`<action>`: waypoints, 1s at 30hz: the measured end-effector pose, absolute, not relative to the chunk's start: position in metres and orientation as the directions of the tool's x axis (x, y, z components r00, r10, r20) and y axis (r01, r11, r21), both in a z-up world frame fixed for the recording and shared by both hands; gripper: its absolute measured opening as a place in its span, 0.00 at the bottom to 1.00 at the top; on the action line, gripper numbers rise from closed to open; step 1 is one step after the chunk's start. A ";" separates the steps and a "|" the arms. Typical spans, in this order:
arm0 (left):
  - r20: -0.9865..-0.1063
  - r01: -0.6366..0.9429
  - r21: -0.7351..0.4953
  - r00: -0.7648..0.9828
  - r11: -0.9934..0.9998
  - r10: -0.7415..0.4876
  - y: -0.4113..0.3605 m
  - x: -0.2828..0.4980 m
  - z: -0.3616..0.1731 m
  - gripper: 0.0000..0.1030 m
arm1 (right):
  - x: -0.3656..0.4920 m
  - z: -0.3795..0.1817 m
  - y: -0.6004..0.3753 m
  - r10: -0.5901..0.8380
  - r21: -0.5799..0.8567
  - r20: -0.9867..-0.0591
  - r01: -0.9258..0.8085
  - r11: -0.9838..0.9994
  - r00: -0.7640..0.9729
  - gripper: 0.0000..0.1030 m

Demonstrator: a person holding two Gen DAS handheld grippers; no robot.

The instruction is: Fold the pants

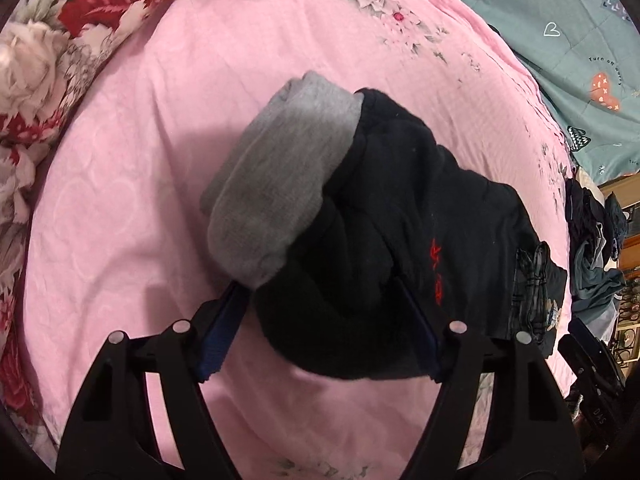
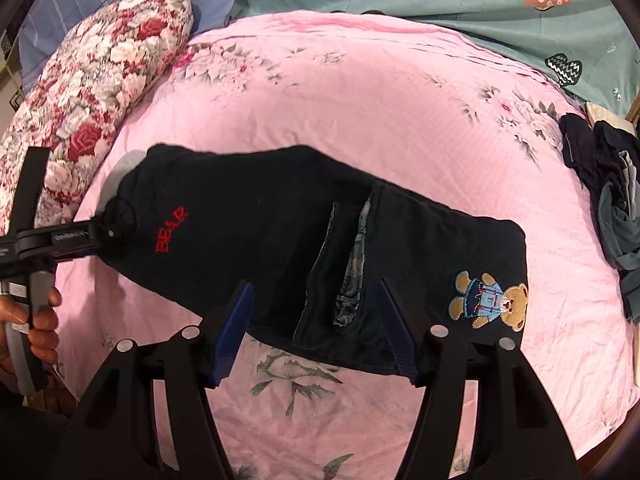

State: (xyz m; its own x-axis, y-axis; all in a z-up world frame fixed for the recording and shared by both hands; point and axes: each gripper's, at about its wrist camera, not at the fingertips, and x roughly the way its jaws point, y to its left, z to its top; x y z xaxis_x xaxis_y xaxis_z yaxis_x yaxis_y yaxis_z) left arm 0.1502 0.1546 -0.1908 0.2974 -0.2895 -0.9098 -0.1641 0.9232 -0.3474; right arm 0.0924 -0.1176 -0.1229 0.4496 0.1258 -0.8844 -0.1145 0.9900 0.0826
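Note:
Dark navy pants (image 2: pixel 256 232) lie across the pink bed sheet (image 2: pixel 360 104), with red "BEAR" stitching (image 2: pixel 171 230) and a bear patch (image 2: pixel 490 300). In the left wrist view the pants (image 1: pixel 400 240) show a grey lining or cuff (image 1: pixel 276 176) at their far end. My left gripper (image 1: pixel 320 320) is open, its fingers on either side of the bunched dark end; it also shows in the right wrist view (image 2: pixel 96 236) at the pants' left end. My right gripper (image 2: pixel 316 320) is open, its fingers straddling the near edge at the pocket (image 2: pixel 352 272).
A rose-patterned pillow (image 2: pixel 92 92) lies at the left. A teal quilt (image 2: pixel 440 0) covers the far side. A heap of dark clothes (image 2: pixel 608 184) sits at the right bed edge. A hand (image 2: pixel 36 320) holds the left gripper's handle.

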 end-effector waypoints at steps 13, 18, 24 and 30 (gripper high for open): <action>-0.836 -0.104 -0.441 0.409 0.891 -0.366 0.150 0.154 -0.175 0.31 | 0.096 -0.139 -0.160 0.120 0.154 -0.888 0.043 0.987 0.444 0.62; -0.832 -0.266 -0.523 0.367 0.810 -0.416 0.164 0.165 -0.197 0.66 | 0.100 -0.141 -0.148 0.140 0.151 -0.888 -0.009 0.988 0.437 0.62; -0.837 -0.193 -0.456 0.425 0.869 -0.344 0.147 0.168 -0.191 0.32 | 0.101 -0.141 -0.151 0.099 0.100 -0.885 -0.021 0.995 0.455 0.62; -0.814 -0.107 -0.393 0.502 0.913 -0.292 0.140 0.151 -0.167 0.22 | 0.106 -0.170 -0.178 0.081 0.124 -0.900 0.074 0.990 0.428 0.62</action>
